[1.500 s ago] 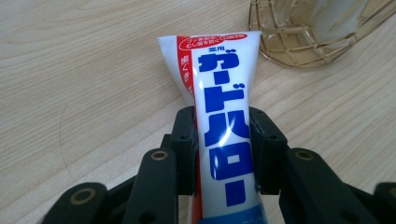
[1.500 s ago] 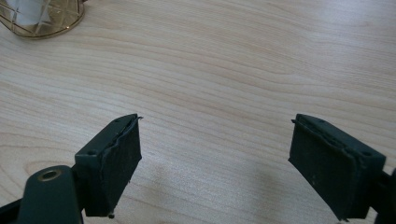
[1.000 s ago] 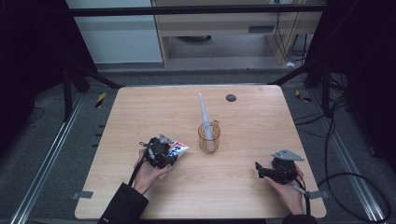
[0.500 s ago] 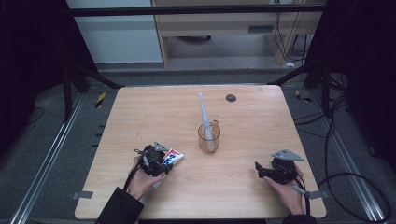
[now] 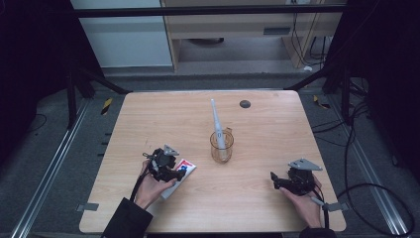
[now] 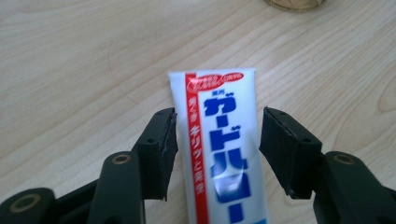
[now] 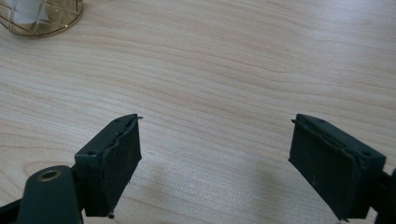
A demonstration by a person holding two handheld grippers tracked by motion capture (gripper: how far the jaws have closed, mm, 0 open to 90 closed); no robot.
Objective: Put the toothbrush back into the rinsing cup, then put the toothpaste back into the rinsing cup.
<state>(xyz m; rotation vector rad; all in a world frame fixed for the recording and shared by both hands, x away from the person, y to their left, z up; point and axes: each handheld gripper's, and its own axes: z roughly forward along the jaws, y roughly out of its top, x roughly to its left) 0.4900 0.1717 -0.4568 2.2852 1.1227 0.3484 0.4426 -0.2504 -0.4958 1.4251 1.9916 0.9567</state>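
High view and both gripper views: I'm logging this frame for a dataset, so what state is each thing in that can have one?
Toothpaste tube: lying flat on the table, between the left gripper's open jaws, gaps on both sides.
Left gripper: open, straddling the tube.
Right gripper: open wide, holding nothing, over bare wood.
Gold wire cup: upright.
Electric toothbrush: standing in the cup, leaning towards the far edge.

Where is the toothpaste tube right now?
In the high view the toothpaste tube lies front-left on the table, between the left tool's open jaws, left of the cup.
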